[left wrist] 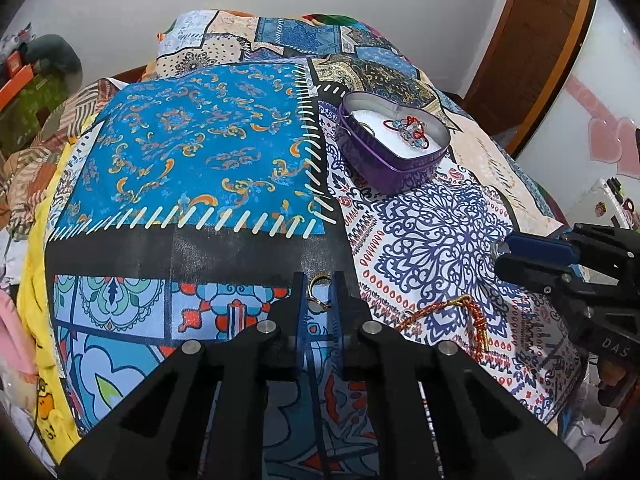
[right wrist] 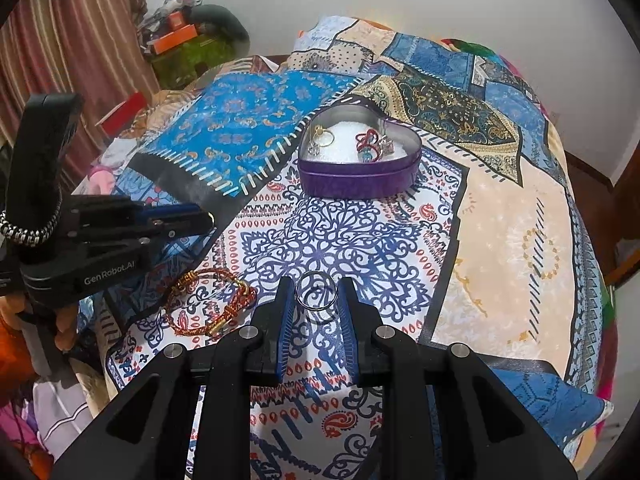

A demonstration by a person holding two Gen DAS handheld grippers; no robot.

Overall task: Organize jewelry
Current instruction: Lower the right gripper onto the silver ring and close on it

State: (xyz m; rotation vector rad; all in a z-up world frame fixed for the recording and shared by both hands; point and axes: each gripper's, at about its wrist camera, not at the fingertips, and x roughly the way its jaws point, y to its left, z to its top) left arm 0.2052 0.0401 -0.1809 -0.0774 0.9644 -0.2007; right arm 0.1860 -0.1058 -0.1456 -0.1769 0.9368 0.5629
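Observation:
A purple heart-shaped tin [left wrist: 390, 168] [right wrist: 356, 178] stands open on the patchwork bedspread, holding a red beaded piece [left wrist: 408, 130] [right wrist: 368, 144] and a gold ring [right wrist: 324, 134]. My left gripper [left wrist: 319, 292] is shut on a gold ring [left wrist: 318, 294] just above the cloth. My right gripper [right wrist: 316, 294] is shut on a silver ring [right wrist: 316, 292]. A red-and-gold cord bracelet [right wrist: 208, 300] [left wrist: 460, 320] lies on the bedspread between the two grippers. The right gripper also shows in the left wrist view [left wrist: 500, 252], and the left gripper in the right wrist view [right wrist: 208, 218].
The patchwork bedspread [left wrist: 208, 160] [right wrist: 500, 240] covers a bed and drops off at its edges. A white wall is behind, a wooden door frame [left wrist: 532, 52] at the right, a striped curtain [right wrist: 80, 40] and cluttered boxes [right wrist: 180, 36] at the left.

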